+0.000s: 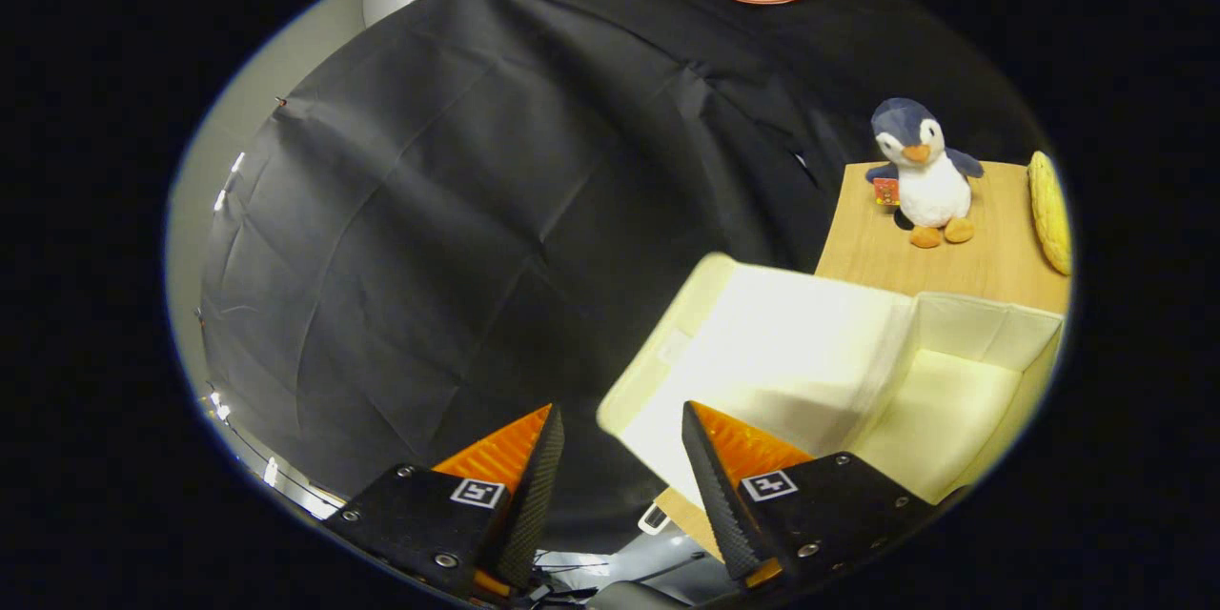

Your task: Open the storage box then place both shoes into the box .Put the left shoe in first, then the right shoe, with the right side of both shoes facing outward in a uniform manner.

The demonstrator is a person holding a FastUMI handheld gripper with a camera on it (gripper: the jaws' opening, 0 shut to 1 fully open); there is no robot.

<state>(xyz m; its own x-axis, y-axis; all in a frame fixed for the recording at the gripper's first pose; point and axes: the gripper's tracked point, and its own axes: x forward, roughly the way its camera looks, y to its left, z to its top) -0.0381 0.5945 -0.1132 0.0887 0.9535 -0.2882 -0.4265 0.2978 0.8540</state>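
Layout: storage box (810,362) open on table (991,257).
Plush penguin (920,173) stands on table behind box; gripper (620,448) fingers apart before box.

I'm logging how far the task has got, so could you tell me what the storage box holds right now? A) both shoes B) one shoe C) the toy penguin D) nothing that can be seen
D: the storage box stands open with its pale inside bare where it shows, the toy penguin sits beyond it on the wooden table, and the gripper is open with nothing between its fingers.
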